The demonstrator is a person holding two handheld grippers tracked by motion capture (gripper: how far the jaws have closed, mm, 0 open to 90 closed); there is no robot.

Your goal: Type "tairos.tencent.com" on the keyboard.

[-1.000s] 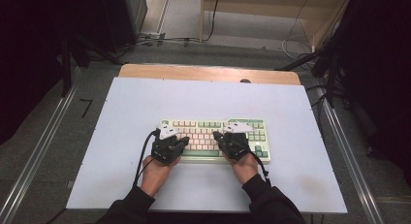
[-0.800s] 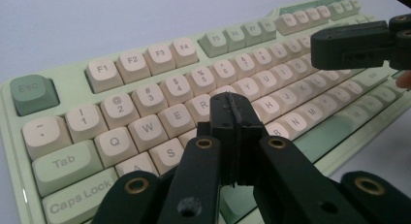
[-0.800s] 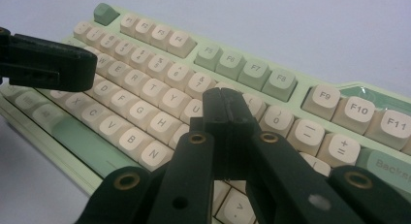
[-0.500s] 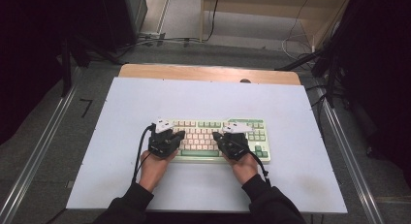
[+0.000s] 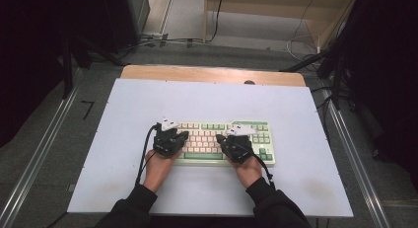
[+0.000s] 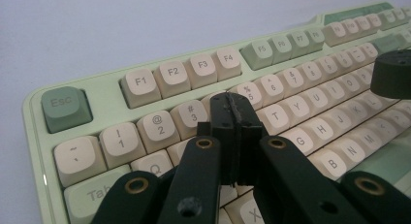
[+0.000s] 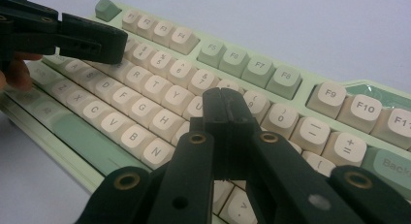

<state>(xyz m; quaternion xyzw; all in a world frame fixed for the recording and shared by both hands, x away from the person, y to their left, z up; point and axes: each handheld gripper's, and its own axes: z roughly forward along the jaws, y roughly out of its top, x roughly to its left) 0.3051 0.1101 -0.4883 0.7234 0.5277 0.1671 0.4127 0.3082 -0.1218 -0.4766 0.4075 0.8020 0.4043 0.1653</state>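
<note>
The keyboard (image 5: 224, 141) lies flat near the middle of the white table (image 5: 123, 104), just ahead of both hands. Left gripper (image 6: 233, 118): jaws pressed fully together, nothing between them, tip poised over the upper-left letter rows near the 4 and 5 keys. Right gripper (image 7: 227, 105): likewise clamped shut and empty, tip over the keys around I and 9. Judged step — keys being pressed with the closed tips. The next move calls for a short, straight descent onto one keycap — neighbouring keys avoided.
</note>
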